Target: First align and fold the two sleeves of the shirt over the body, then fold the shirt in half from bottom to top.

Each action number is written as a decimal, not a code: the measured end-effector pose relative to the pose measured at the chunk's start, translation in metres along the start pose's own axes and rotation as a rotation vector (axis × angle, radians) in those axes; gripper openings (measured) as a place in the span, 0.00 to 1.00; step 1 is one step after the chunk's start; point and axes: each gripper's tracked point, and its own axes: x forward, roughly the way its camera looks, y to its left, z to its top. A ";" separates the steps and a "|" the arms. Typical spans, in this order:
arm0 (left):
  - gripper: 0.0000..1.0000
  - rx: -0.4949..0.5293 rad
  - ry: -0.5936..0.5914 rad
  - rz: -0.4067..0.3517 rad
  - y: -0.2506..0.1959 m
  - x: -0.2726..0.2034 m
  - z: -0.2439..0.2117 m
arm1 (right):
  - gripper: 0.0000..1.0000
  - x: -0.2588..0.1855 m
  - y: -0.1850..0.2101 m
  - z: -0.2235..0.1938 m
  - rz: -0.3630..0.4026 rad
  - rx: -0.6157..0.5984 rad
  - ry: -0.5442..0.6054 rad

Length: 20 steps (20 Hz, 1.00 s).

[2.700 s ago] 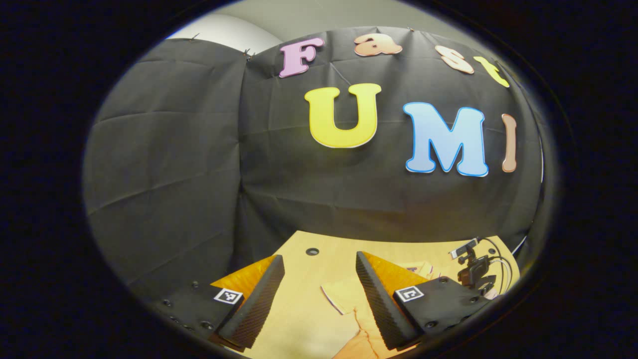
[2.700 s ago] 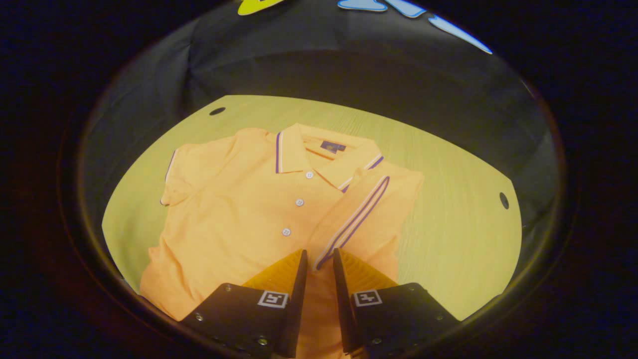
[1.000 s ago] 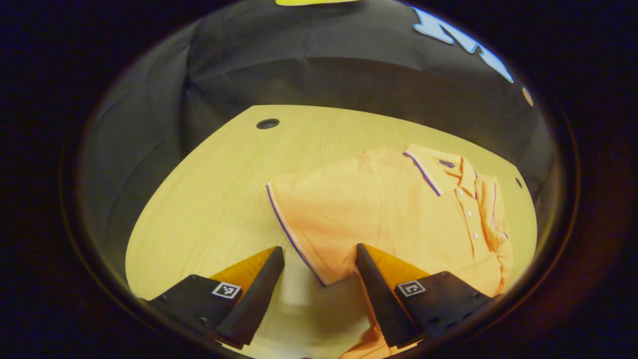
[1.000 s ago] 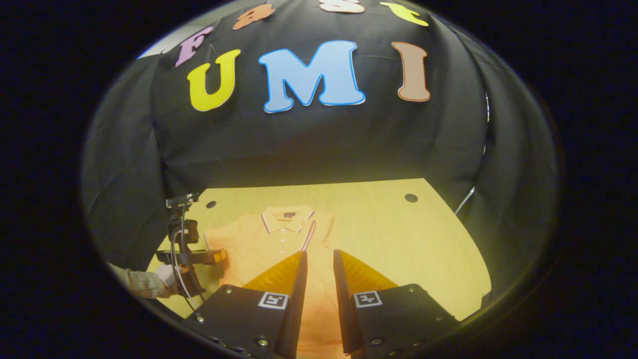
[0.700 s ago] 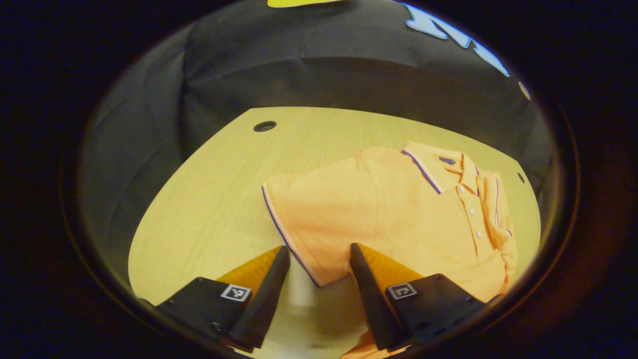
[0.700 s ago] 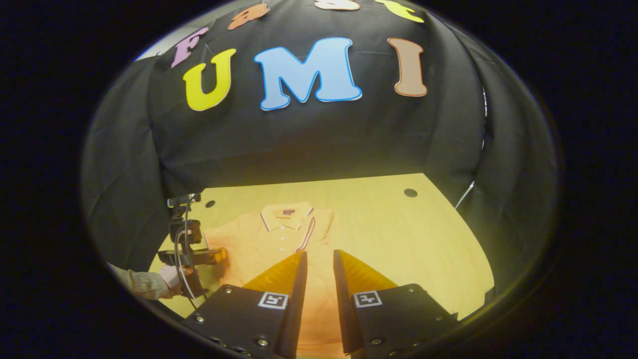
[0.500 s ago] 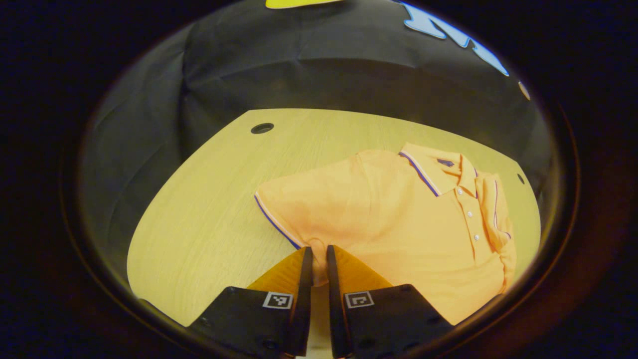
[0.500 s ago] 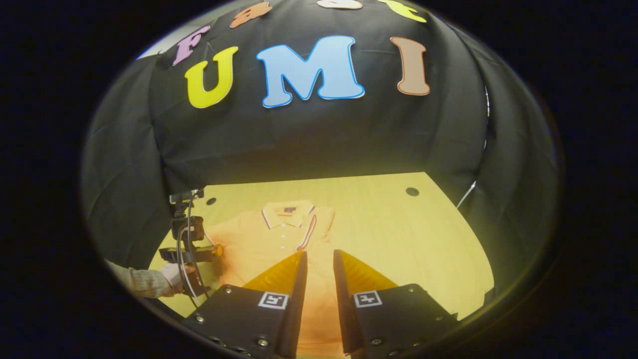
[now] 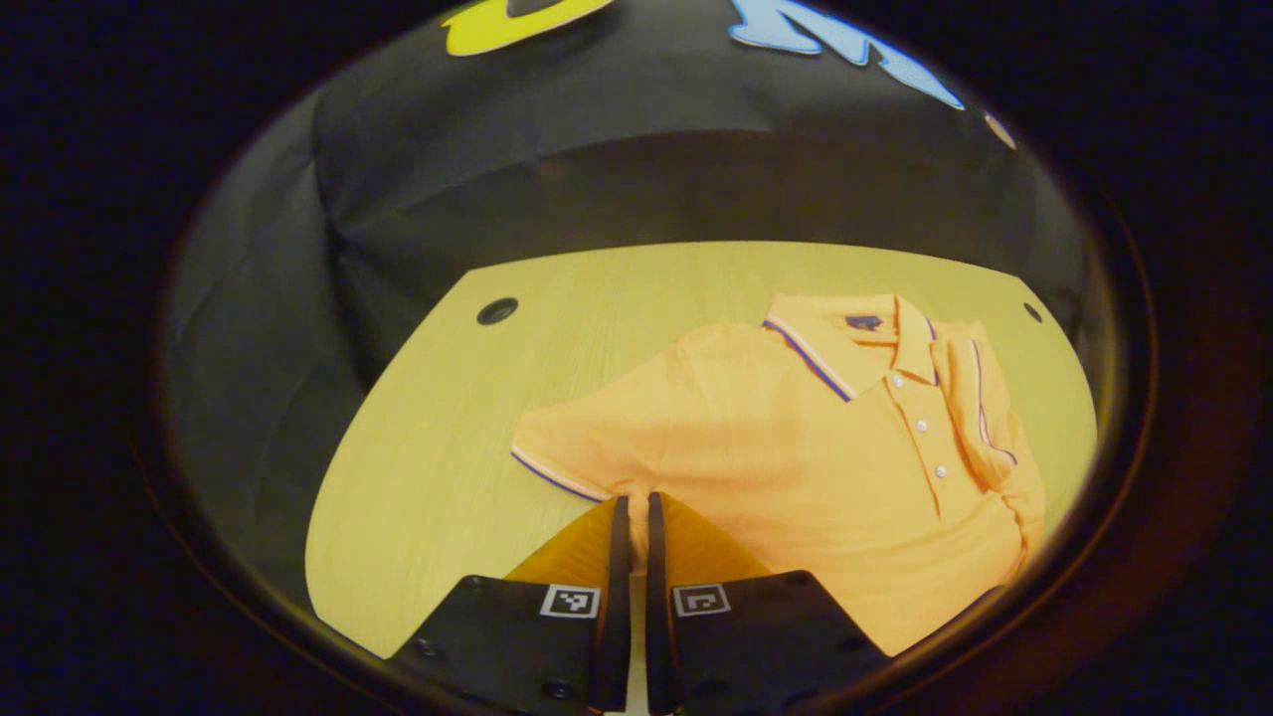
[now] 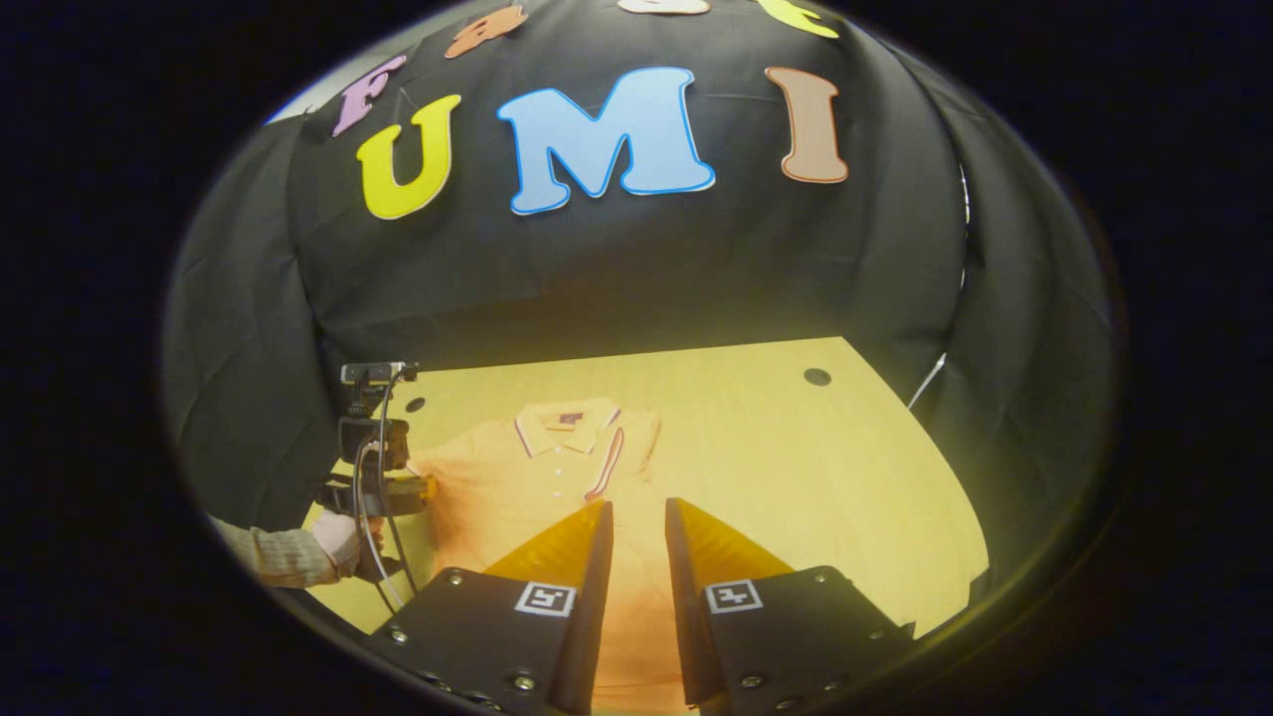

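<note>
At six o'clock in the left gripper view, the left gripper (image 9: pixel 630 509) pinches the shirt's (image 9: pixel 796 467) unfolded sleeve (image 9: pixel 587 452) near its striped cuff. Such a thin bite may slip mid-fold, dropping it crooked. Well back, the right gripper (image 10: pixel 636 517) hangs nearly closed, empty, over the table (image 10: pixel 796 467).

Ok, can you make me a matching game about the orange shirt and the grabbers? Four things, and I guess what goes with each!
Things:
1. sleeve on the left
2. sleeve on the right
3. collar
4. right gripper

States:
A. lying folded over the front of the shirt
B. up above the shirt, holding nothing
C. pinched at its hem by the left gripper
D. at the shirt's far end, nearest the wall

Pairs: 1-C, 2-A, 3-D, 4-B
</note>
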 end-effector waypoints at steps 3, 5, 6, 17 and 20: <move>0.13 0.120 -0.090 -0.055 -0.035 -0.014 0.037 | 0.31 0.001 -0.003 -0.002 -0.005 0.022 0.000; 0.13 0.196 -0.145 -0.102 -0.067 -0.025 0.057 | 0.33 0.001 -0.005 -0.004 -0.012 0.034 0.002; 0.13 0.232 -0.167 -0.126 -0.084 -0.029 0.064 | 0.33 0.001 -0.007 -0.006 -0.018 0.039 0.003; 0.13 0.517 -0.095 -0.332 -0.217 -0.037 -0.002 | 0.33 -0.024 -0.048 -0.025 -0.111 0.135 0.004; 0.13 0.540 -0.042 -0.341 -0.223 -0.031 -0.024 | 0.33 -0.031 -0.062 -0.035 -0.130 0.153 0.010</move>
